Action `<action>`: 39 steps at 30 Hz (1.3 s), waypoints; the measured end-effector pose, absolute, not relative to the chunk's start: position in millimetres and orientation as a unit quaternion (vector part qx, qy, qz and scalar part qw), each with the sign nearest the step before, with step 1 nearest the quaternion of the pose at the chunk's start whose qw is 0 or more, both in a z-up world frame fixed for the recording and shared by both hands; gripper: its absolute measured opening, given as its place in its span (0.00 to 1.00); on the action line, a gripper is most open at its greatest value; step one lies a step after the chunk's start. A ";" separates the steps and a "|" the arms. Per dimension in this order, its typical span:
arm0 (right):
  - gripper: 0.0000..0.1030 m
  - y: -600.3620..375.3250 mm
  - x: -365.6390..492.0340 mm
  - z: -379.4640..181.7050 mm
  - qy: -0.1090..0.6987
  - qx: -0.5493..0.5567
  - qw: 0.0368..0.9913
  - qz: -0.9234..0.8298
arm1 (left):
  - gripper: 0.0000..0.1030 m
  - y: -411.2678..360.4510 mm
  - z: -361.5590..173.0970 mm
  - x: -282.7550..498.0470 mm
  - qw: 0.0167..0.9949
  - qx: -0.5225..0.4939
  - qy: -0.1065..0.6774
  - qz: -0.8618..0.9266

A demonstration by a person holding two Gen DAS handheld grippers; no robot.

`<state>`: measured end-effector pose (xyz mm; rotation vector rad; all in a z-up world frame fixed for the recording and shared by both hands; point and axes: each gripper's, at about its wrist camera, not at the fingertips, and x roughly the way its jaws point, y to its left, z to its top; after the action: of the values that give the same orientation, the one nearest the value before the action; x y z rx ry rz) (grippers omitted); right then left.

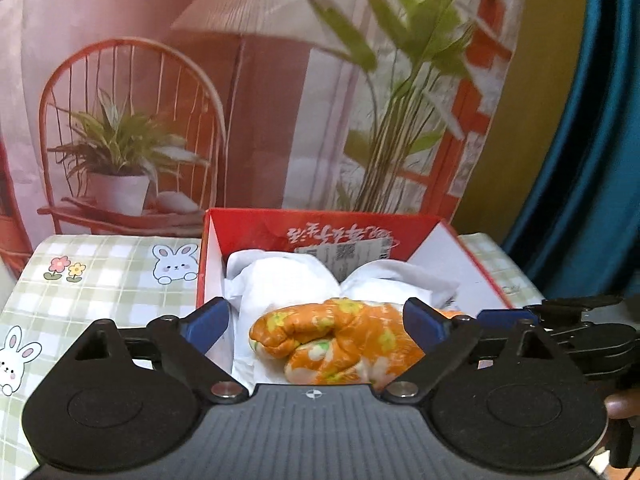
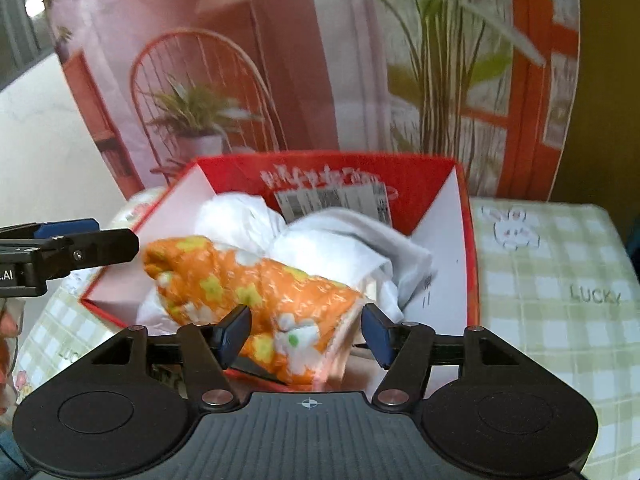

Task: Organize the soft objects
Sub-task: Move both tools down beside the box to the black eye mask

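Both your left tongs (image 1: 316, 320) and right tongs (image 2: 306, 330) are spread, flanking the orange flowered cloth roll (image 2: 248, 284) inside the red cardboard box (image 2: 466, 240).

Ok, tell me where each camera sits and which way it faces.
Left wrist: rides behind the left tool, looking forward into the red box at the orange floral cloth; its own open fingers show, and the right tool enters at the right edge.
Right wrist: rides behind the right tool, aimed into the same box from nearer its right side; its fingers straddle the cloth, apparently not clamping it; the left tool shows at the left edge.
Shared: box, cloth, white cloths, checked tablecloth, printed backdrop.
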<state>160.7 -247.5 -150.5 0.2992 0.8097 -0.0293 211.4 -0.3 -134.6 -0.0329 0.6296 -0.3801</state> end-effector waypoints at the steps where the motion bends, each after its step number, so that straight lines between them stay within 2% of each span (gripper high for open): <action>1: 0.56 -246.1 155.4 -146.0 0.382 0.146 0.912 -0.009 | 0.93 0.0 -132.7 205.8 0.934 -0.015 0.304 -0.188; 7: 0.56 -226.0 124.2 -133.6 0.344 0.129 0.930 0.008 | 0.93 5.1 -135.4 166.7 0.937 -0.006 0.293 -0.190; 12: 0.56 -209.1 91.3 -147.7 0.333 0.126 0.934 0.017 | 0.93 12.7 -160.3 139.7 0.935 -0.009 0.304 -0.182; 20: 0.56 -182.3 55.9 -202.8 0.372 0.135 0.918 0.022 | 0.93 28.8 -224.2 115.6 0.917 -0.064 0.358 -0.166; 25: 0.56 -170.4 40.5 -227.7 0.397 0.121 0.910 0.017 | 0.92 32.4 -243.4 102.2 0.917 -0.067 0.358 -0.162; 35: 0.61 -181.4 24.8 -234.3 0.389 0.113 0.914 -0.041 | 0.92 25.0 -261.9 94.8 0.913 -0.059 0.370 -0.161; 39: 0.67 -182.6 23.3 -240.2 0.390 0.106 0.913 -0.052 | 0.91 22.1 -265.9 92.4 0.908 -0.055 0.376 -0.173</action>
<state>23.3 -182.6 -240.2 0.2178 0.8037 -0.1065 92.4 22.1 -265.9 -0.1139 0.7767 -0.3574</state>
